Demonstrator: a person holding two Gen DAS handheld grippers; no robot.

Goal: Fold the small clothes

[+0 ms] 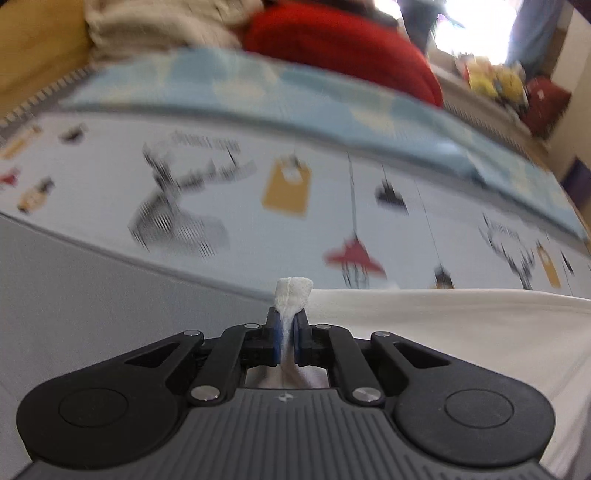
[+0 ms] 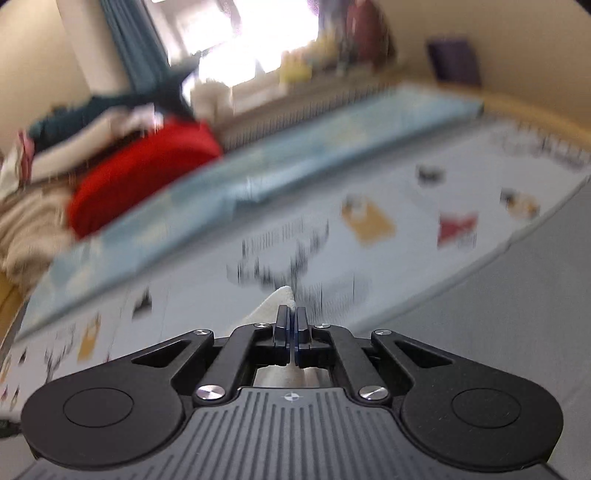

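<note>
In the left wrist view, a plain grey surface (image 1: pixel 92 288) filled the lower left, and beyond it lay a pale blue printed sheet with small yellow, red and black motifs (image 1: pixel 258 177), blurred. Past the sheet ran a folded light blue patterned cloth (image 1: pixel 258 88), with a cream knitted pile (image 1: pixel 159 26) and a red rounded cushion (image 1: pixel 343 40) behind it. The left gripper (image 1: pixel 287 319) was clamped on a bunched edge of a white soft cloth garment (image 1: pixel 443 332): a tuft of the fabric stood up between the blue pads, and the rest of the garment spread away to the right, lower in the picture.

In the right wrist view, the cream pile (image 2: pixel 26 229) and red cushion (image 2: pixel 144 173) sat at the left, the light blue cloth (image 2: pixel 258 162) ran diagonally across, and the printed sheet (image 2: pixel 406 221) lay nearer, all heavily blurred. The right gripper (image 2: pixel 292 321) had its jaws pressed together on a thin corner of the white garment (image 2: pixel 271 304), which poked out just left of the fingertips. The grey surface (image 2: pixel 498 314) lay to the right.
</note>
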